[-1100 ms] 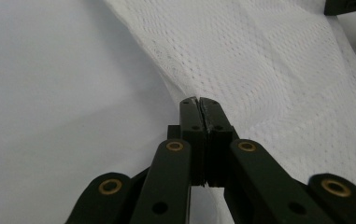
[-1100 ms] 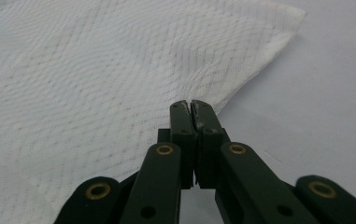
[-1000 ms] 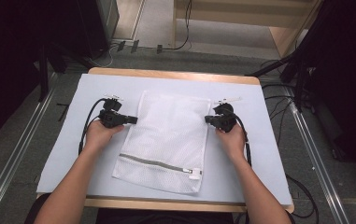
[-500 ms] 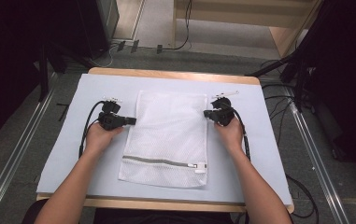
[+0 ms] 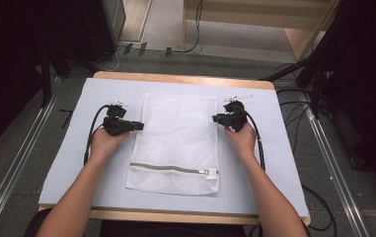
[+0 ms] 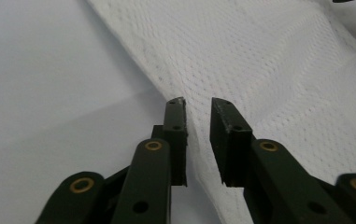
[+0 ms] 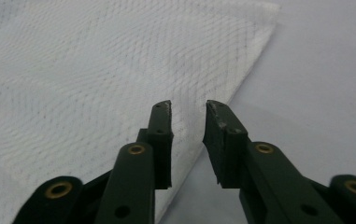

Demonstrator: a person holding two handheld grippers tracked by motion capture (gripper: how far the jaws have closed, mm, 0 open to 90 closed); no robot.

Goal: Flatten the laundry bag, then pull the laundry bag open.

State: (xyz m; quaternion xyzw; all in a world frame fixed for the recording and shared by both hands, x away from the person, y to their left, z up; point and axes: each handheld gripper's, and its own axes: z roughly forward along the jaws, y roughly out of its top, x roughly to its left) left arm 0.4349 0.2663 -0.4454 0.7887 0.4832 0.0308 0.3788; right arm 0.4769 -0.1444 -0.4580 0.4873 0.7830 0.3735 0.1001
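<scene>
The mesh bag (image 5: 177,140) is lying flat in the middle of the mat (image 5: 67,163), with its zipper (image 5: 168,168) at the near end, toward the person. The step in hand seems to be letting go of the bag after laying it out. To do this well, I think both hands should be opening fully before they pull away, and then moving outward and level, so no pad is catching the mesh and dragging the smooth cloth into a wrinkle.

The left gripper (image 6: 196,105) is sitting at the bag's left edge, the right gripper (image 7: 188,108) at its right edge, both about halfway up the bag. Their jaws have just been opening. Each pair is now standing a little apart, with a narrow gap. In both gripper views the cloth edge is lying under the tips, but it is not pinched between the pads, so both tools are holding nothing. They are hovering just over the edge.
</scene>
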